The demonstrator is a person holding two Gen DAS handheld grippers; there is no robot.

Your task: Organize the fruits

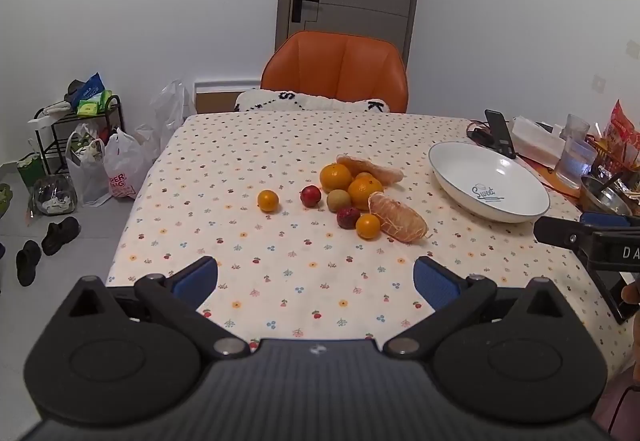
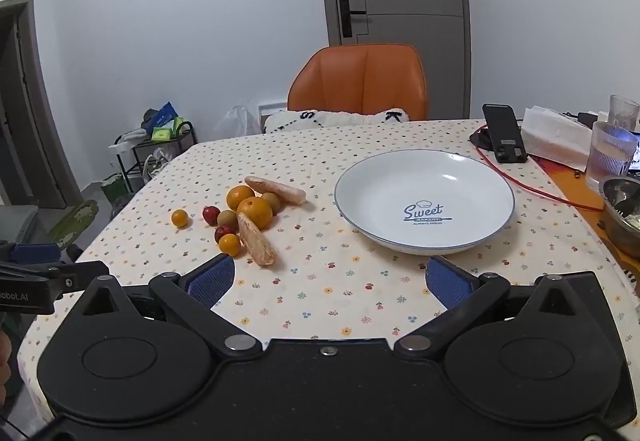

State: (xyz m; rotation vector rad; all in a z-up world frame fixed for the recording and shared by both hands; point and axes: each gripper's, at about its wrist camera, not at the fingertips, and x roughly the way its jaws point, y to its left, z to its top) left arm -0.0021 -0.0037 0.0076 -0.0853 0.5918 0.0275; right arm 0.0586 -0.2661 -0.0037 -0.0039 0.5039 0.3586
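Both my tongs, left (image 1: 316,277) and right (image 2: 330,277), gape wide above the floral-clothed surface (image 2: 320,297); round glossy oranges (image 1: 336,177) cluster beside a smooth white plate (image 2: 424,201).

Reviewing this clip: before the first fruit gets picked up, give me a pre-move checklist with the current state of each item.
1. Left gripper open and holding nothing: ok.
2. Right gripper open and holding nothing: ok.
3. White plate has no fruit in it and sits flat on the tablecloth: ok.
4. Fruit pile within view of both cameras, nothing covering it: ok.
5. A loose piece to start with: the small orange lies apart from the pile: ok.
6. Clear path from pile to plate: bare cloth between them: ok.
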